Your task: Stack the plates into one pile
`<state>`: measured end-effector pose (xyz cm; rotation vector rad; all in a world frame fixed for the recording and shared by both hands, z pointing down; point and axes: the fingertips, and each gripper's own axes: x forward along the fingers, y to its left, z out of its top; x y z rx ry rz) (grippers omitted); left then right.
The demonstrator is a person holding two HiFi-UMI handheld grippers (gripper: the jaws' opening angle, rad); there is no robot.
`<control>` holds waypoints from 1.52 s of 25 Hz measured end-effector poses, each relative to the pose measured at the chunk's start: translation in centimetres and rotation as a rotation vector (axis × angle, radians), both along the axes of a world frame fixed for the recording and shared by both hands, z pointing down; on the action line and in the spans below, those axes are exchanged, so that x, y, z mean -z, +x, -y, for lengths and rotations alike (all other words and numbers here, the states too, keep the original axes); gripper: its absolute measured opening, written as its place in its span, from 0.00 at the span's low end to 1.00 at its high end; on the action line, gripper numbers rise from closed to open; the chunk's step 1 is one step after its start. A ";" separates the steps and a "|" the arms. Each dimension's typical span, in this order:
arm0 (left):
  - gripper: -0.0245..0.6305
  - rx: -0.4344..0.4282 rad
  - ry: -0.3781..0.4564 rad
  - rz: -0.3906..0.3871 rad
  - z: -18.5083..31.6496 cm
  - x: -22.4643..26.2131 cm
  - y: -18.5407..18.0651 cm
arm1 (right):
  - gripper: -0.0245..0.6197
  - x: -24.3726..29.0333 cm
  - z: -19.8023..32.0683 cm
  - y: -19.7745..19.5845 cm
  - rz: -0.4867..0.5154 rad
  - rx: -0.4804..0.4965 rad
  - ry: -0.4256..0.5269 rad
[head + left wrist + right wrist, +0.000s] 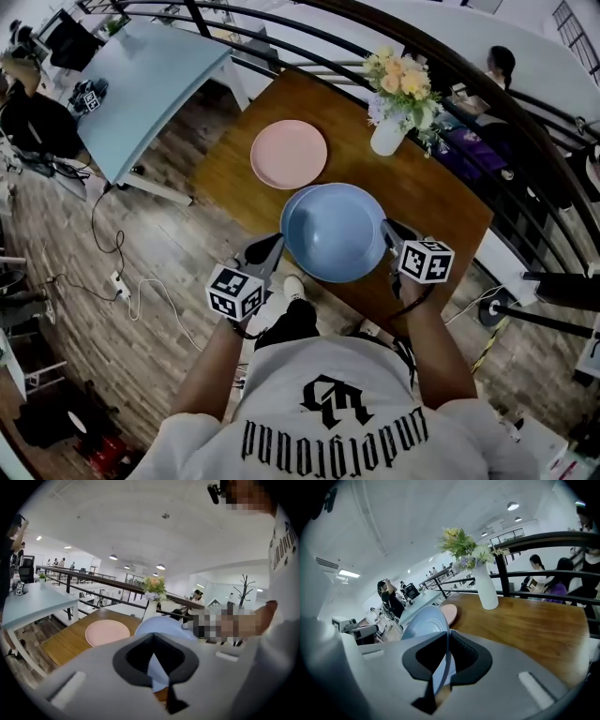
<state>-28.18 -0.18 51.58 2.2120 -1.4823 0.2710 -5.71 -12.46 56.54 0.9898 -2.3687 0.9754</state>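
A light blue plate (335, 232) hangs over the near part of the wooden table (441, 202). My left gripper (278, 242) is shut on its left rim and my right gripper (387, 230) is shut on its right rim. The rim of a second blue plate (292, 201) peeks out under its far left side. A pink plate (289, 154) lies flat on the table farther back. In the left gripper view the blue plate (164, 625) runs into the gripper (157, 667), with the pink plate (107, 632) beyond. In the right gripper view the blue plate (423, 623) stands edge-on in the gripper (440, 667).
A white vase of flowers (388, 131) stands at the table's far right side, close to a black railing (525, 103). A pale blue desk (150, 84) stands to the left across the wood floor. Cables (112, 272) lie on the floor at the left.
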 end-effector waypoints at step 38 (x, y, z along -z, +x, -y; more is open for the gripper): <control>0.11 -0.038 -0.173 -0.087 1.7 -10.0 -3.4 | 0.13 -15.2 2.3 -4.3 -0.161 -0.066 -0.196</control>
